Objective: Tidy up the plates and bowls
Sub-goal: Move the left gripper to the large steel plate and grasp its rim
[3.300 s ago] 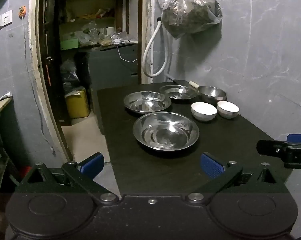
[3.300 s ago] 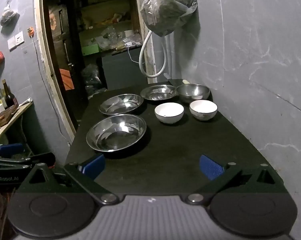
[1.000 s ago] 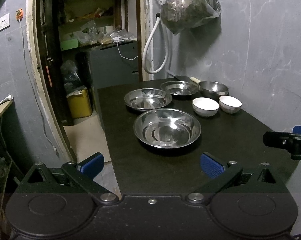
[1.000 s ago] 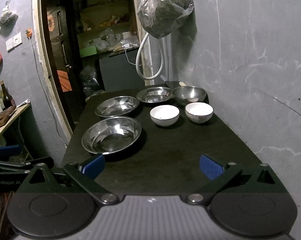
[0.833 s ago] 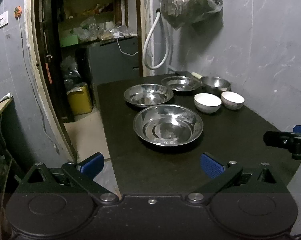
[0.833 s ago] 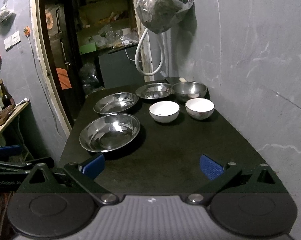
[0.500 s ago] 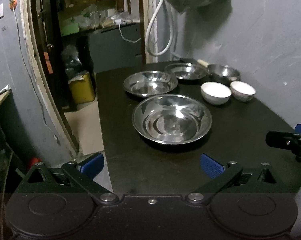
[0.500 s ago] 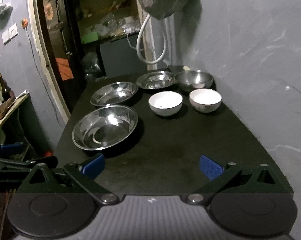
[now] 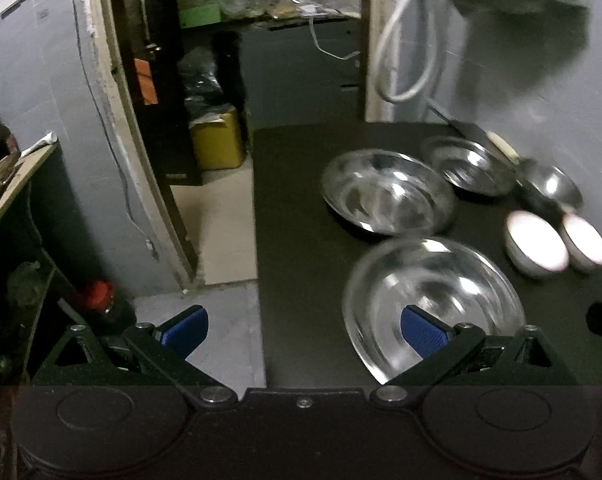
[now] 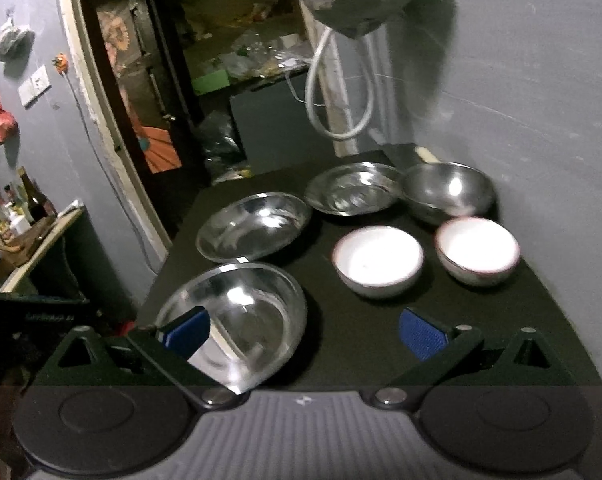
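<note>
Both the left gripper [image 9: 303, 326] and right gripper [image 10: 304, 330] gape wide, empty, over the nearest steel plate [image 10: 237, 312].

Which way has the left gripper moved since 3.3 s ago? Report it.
Yes. The left gripper has moved forward over the table, its right finger now above the nearest steel plate.

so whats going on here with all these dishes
A person holds a gripper in each hand over a dark table of dishes to be sorted. Both the left gripper and right gripper are open and hold nothing. Nothing is stacked: three steel plates lie apart, the nearest steel plate just ahead of the fingers, with a steel bowl and two white bowls further back.
</note>
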A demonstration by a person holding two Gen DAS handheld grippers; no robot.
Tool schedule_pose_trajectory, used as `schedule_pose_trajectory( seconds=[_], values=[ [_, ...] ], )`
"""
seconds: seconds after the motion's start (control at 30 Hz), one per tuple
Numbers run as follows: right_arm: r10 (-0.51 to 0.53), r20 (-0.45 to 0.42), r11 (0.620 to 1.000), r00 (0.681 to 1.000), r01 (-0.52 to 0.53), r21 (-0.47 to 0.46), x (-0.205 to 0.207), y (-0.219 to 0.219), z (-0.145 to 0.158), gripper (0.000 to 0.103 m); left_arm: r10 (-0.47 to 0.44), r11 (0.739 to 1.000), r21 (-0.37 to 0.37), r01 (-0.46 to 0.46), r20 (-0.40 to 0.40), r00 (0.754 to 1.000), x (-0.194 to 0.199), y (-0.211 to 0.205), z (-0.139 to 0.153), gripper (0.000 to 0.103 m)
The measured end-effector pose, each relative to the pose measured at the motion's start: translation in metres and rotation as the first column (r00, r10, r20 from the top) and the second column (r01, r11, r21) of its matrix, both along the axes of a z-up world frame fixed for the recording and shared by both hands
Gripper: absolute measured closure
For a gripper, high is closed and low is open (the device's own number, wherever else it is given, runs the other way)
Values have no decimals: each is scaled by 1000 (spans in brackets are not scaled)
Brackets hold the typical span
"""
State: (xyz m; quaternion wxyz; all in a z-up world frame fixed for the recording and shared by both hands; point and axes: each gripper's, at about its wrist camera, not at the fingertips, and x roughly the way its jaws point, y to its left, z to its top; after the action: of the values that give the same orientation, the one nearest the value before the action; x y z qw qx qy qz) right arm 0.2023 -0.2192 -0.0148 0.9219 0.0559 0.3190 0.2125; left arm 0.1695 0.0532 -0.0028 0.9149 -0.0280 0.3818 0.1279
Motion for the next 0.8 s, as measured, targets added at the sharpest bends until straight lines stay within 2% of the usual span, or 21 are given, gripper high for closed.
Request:
schedule_pose_trajectory(
  seconds=[0.23,0.5,0.73,0.8],
  values=[
    [20,29,999,999,-19,-28,52,39,-2,0,-38,999,-17,38,8,999,75,35,-5,1],
    [-48,38,993,998,52,-103,107,79,-11,0,-104,991,-79,104,7,995,168,61,-30,1],
    [-58,21,988,998,60,-145,139,103,-33,0,-144,985,-98,143,-9,990,208,74,-47,2],
    [-56,29,986,998,60,-158,143,108,-38,1,-151,982,-113,149,-9,988,213,75,-51,5]
  ],
)
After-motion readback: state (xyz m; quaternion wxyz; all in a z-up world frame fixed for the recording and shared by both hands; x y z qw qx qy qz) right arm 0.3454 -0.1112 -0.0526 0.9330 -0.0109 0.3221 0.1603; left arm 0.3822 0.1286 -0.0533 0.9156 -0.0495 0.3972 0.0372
